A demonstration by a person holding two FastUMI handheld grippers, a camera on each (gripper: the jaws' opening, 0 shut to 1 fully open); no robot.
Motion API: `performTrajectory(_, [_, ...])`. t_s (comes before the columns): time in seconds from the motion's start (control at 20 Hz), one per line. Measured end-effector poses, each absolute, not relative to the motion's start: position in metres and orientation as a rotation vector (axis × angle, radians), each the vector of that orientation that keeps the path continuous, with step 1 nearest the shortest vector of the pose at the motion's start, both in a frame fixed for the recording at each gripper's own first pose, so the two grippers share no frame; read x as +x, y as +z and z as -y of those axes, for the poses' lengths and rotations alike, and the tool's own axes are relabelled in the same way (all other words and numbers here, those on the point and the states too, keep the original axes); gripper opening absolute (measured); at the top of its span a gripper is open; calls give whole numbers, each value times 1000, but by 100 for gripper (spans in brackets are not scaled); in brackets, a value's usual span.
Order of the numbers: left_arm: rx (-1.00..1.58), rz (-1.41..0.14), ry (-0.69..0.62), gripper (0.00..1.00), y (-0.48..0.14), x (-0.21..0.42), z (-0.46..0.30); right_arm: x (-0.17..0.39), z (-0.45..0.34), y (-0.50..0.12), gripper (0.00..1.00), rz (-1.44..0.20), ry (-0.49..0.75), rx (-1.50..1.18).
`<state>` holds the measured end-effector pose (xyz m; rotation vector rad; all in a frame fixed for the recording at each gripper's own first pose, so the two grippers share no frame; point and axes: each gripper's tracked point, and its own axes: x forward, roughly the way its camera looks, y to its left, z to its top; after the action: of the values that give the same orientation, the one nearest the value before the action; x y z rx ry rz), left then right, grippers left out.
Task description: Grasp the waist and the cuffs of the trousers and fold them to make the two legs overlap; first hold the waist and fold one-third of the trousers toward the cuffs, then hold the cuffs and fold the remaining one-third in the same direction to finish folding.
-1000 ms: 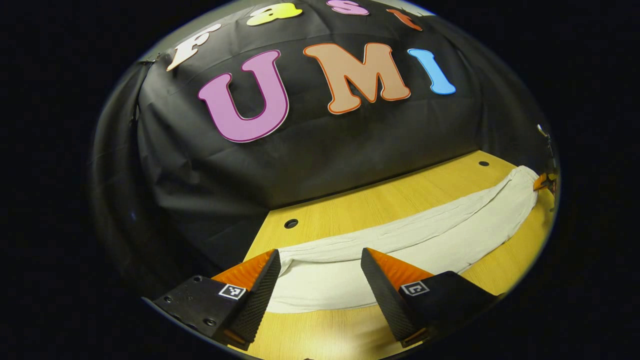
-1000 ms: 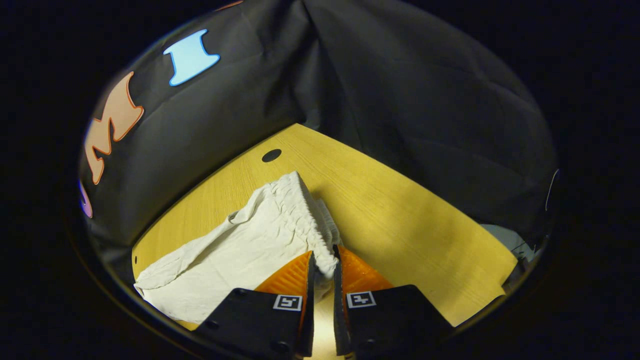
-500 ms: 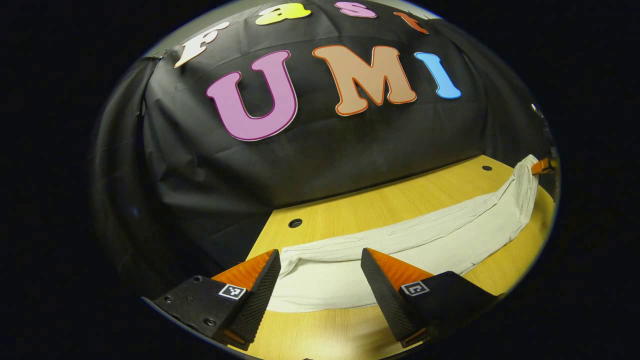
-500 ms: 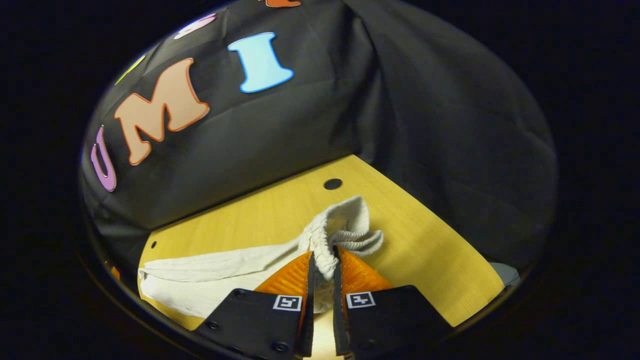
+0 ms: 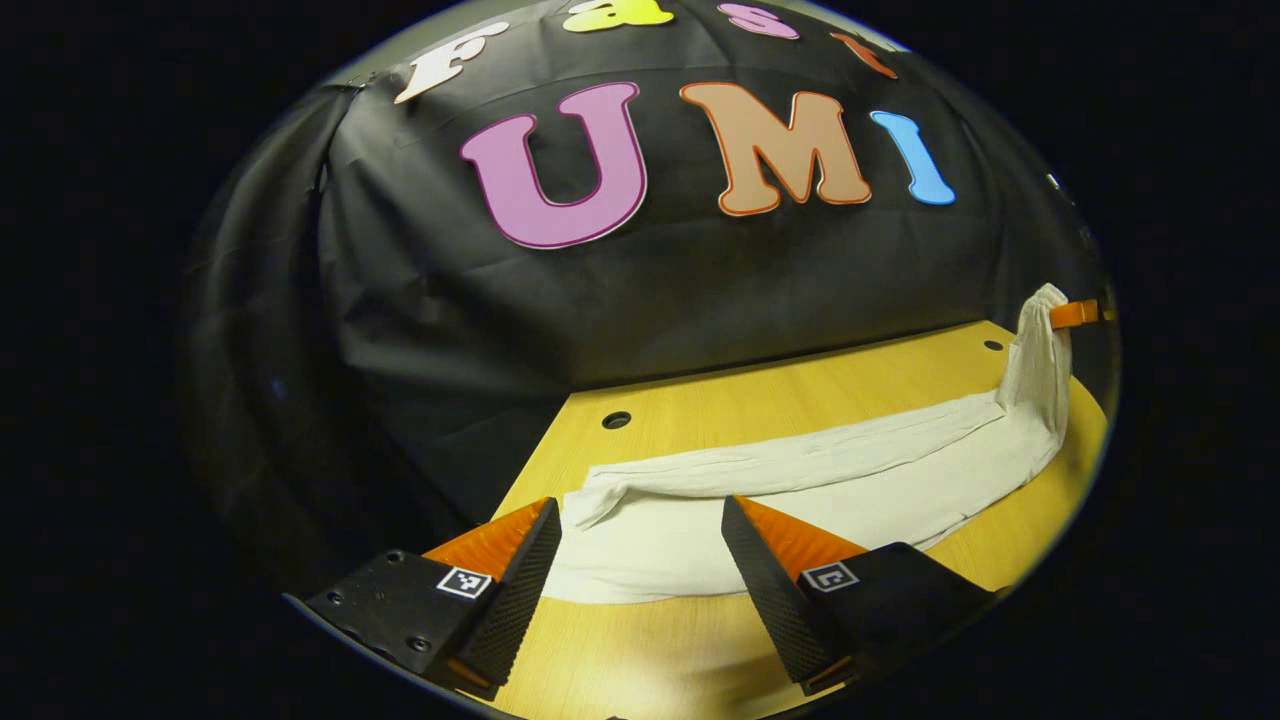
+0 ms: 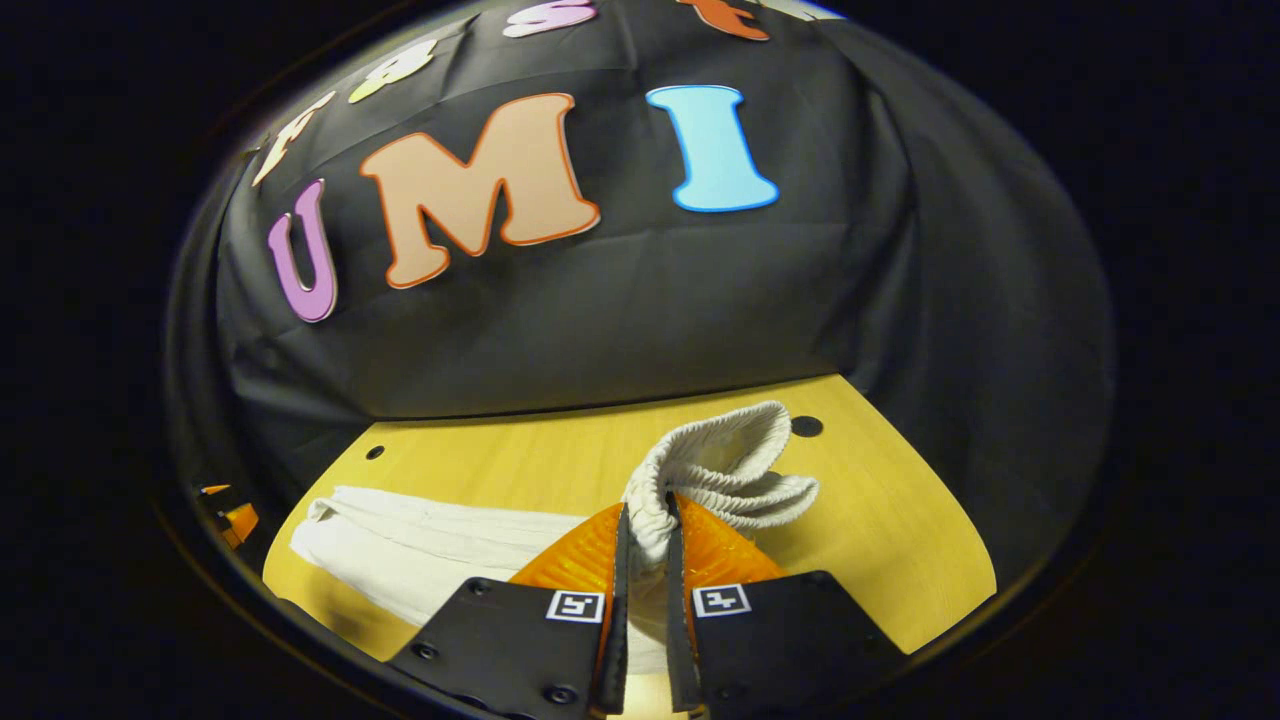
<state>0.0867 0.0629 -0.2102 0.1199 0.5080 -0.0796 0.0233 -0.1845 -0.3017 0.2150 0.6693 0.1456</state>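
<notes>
R tongs [image 6: 642,530] clamped on trousers [image 6: 430,545] waist [image 6: 720,465], lifted off counter [image 6: 900,560]. L tongs [image 5: 640,545] gaped wide over cuffs [image 5: 640,520], gripping nothing. Best carry waist low, edges aligned.

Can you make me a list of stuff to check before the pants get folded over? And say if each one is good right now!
1. Right gripper pinching the waist: ok, both fingers press on the gathered waistband.
2. Waist up off the table: ok, in the left gripper view it rises at the far end.
3. Two legs stacked on each other: ok, the trousers lie in one long strip with layered edges.
4. Left gripper holding the cuffs: not ok, its fingers stand wide apart over the cuff end.
5. Cloth flat where the fold will land: cannot tell, some wrinkles show near the cuffs.
</notes>
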Motion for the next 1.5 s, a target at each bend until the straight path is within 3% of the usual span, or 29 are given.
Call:
performTrajectory(0.8, [79, -606, 8, 96, -247, 49, -130, 17, 198, -271, 18, -701, 438, 201])
performTrajectory(1.1, [67, -637, 37, 97, -256, 35, -151, 13, 202, -273, 18, -797, 531, 122])
performTrajectory(1.15, [68, -642, 39, 92, -258, 34, -153, 12, 203, -271, 18, -825, 543, 106])
performTrajectory(1.25, [71, -649, 41, 92, -261, 32, -157, 13, 204, -268, 19, -853, 564, 73])
performTrajectory(1.35, [69, -655, 43, 97, -265, 33, -160, 13, 206, -262, 19, -876, 586, 36])
performTrajectory(1.4, [66, -660, 44, 97, -267, 33, -161, 13, 206, -262, 14, -897, 599, 24])
performTrajectory(1.45, [60, -663, 43, 97, -268, 35, -161, 12, 207, -262, 25, -916, 618, 22])
performTrajectory(1.5, [54, -666, 41, 97, -271, 37, -160, 12, 206, -263, 29, -936, 637, 26])
